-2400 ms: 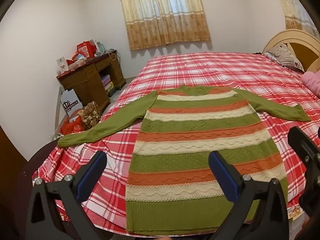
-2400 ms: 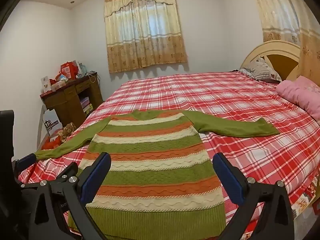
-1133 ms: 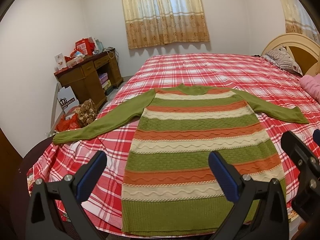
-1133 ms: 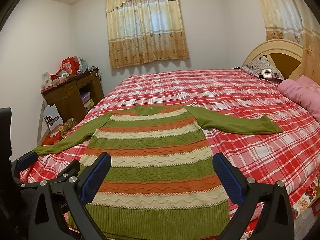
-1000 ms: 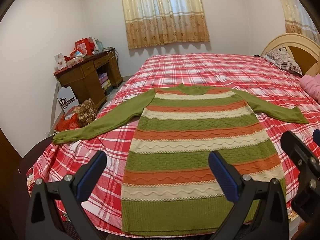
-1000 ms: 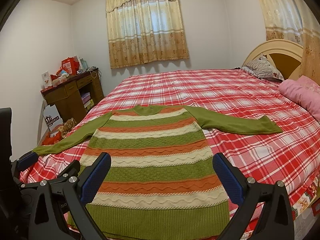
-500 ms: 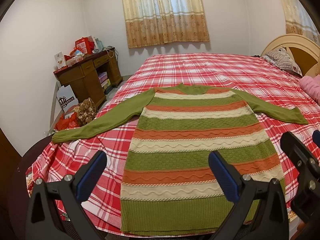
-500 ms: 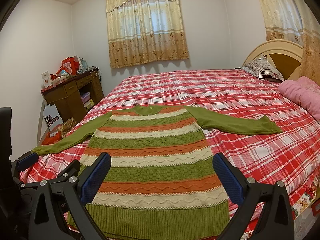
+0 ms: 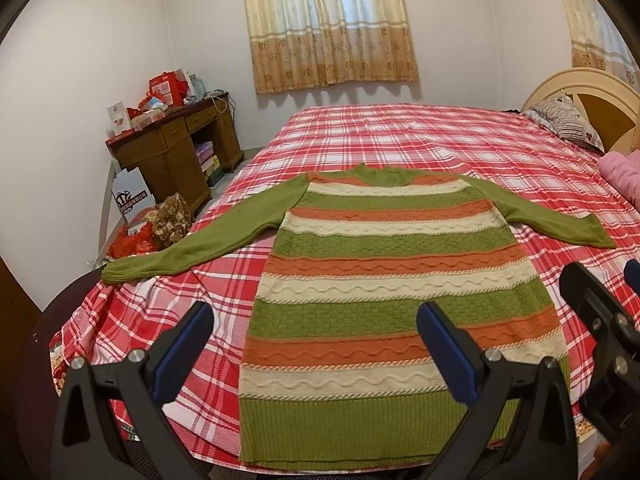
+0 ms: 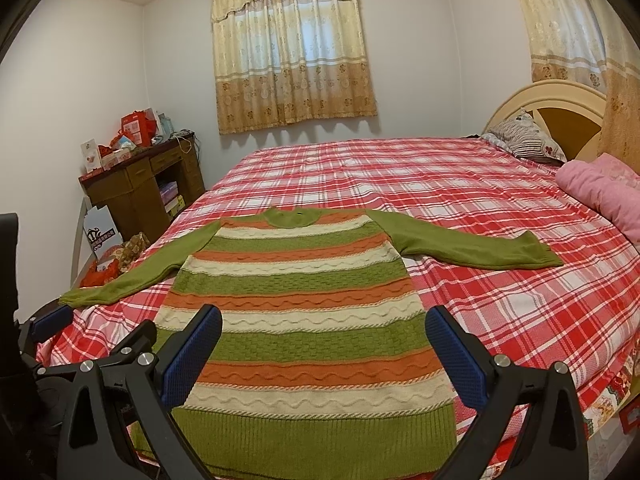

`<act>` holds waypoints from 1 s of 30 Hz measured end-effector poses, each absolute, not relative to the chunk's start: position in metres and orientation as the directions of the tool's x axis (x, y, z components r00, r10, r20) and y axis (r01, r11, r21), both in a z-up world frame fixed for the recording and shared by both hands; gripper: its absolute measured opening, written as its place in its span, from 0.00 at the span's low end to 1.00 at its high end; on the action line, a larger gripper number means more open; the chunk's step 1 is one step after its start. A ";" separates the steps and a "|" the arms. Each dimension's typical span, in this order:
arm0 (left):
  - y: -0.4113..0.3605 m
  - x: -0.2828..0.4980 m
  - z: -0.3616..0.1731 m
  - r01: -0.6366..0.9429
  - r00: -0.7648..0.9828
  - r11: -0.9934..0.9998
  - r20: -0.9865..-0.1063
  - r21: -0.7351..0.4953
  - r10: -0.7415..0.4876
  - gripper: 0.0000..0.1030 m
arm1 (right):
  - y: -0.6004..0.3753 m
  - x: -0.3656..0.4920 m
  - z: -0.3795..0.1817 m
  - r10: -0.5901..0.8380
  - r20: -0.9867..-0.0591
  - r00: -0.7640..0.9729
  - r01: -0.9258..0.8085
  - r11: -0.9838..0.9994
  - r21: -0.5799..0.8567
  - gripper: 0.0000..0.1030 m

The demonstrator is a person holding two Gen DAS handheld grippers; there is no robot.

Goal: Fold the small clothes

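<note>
A knit sweater (image 9: pixel 392 280) with green, orange and cream stripes lies flat on the red plaid bed (image 9: pixel 400 140), hem toward me, both green sleeves spread out. It also shows in the right wrist view (image 10: pixel 296 304). My left gripper (image 9: pixel 314 348) is open and empty, held above the hem at its left part. My right gripper (image 10: pixel 322 350) is open and empty above the hem; part of it shows at the right edge of the left wrist view. The left sleeve cuff (image 9: pixel 120 272) hangs near the bed's left edge.
A wooden desk (image 9: pixel 172 152) with boxes and bags stands left of the bed, with bags on the floor (image 9: pixel 160 224). A pink quilt (image 10: pixel 600 192) and pillow (image 10: pixel 524 136) lie by the headboard (image 10: pixel 560 104) at right. Curtains (image 10: pixel 292 48) hang on the far wall.
Both grippers have drifted slightly back and left, so the sweater sits a little lower in view. The sweater has not moved and both grippers stay open.
</note>
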State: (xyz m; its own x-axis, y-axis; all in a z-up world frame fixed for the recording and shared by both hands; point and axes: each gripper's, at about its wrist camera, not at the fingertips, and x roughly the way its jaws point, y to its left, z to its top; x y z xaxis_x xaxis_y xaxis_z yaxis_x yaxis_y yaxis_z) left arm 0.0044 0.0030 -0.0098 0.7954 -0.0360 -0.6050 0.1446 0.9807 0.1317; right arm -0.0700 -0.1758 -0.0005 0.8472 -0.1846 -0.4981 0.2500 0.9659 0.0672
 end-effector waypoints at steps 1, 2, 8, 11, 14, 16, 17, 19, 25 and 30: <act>0.003 0.004 -0.010 0.145 0.795 0.981 -0.606 0.131 -0.037 1.00 | -0.176 -0.069 -0.001 -0.188 -0.500 0.845 0.252 0.966 0.063 0.99; 0.003 0.005 -0.010 0.146 0.794 0.981 -0.606 0.129 -0.039 1.00 | -0.176 -0.067 -0.002 -0.195 -0.502 0.843 0.257 0.965 0.055 0.99; 0.005 0.006 -0.010 0.144 0.794 0.982 -0.606 0.120 -0.043 1.00 | -0.175 -0.057 -0.003 -0.221 -0.502 0.836 0.268 0.963 0.023 0.99; 0.006 0.008 -0.011 0.142 0.796 0.983 -0.603 0.119 -0.042 1.00 | -0.177 -0.052 -0.003 -0.230 -0.504 0.833 0.272 0.962 0.011 0.99; 0.006 0.011 -0.014 0.146 0.789 0.983 -0.612 0.115 -0.045 1.00 | -0.182 -0.046 -0.005 -0.245 -0.511 0.824 0.286 0.958 0.002 0.99; 0.006 0.013 -0.017 0.151 0.784 0.982 -0.618 0.115 -0.048 1.00 | -0.186 -0.042 -0.006 -0.253 -0.516 0.818 0.296 0.955 0.001 0.99; 0.005 0.015 -0.018 0.152 0.783 0.982 -0.620 0.114 -0.050 1.00 | -0.188 -0.040 -0.006 -0.258 -0.520 0.814 0.301 0.954 -0.001 0.99; 0.006 0.019 -0.020 0.156 0.780 0.982 -0.623 0.108 -0.056 1.00 | -0.191 -0.034 -0.008 -0.269 -0.528 0.806 0.312 0.950 -0.008 0.99; 0.007 0.038 -0.030 0.149 0.764 0.984 -0.643 0.098 -0.051 1.00 | -0.206 -0.012 -0.013 -0.282 -0.562 0.778 0.340 0.940 -0.002 0.99; 0.005 0.059 -0.038 0.137 0.749 0.985 -0.662 0.110 -0.030 1.00 | -0.220 0.009 -0.016 -0.304 -0.583 0.753 0.365 0.931 -0.014 0.99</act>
State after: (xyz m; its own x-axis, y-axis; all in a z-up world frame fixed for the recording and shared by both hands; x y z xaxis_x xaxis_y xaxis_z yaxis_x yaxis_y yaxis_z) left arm 0.0591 0.0046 -0.0379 0.7491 -0.0303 -0.6618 0.1367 0.9845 0.1096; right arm 0.0091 -0.2195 -0.0161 0.7530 -0.3044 -0.5834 0.3653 0.9308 -0.0141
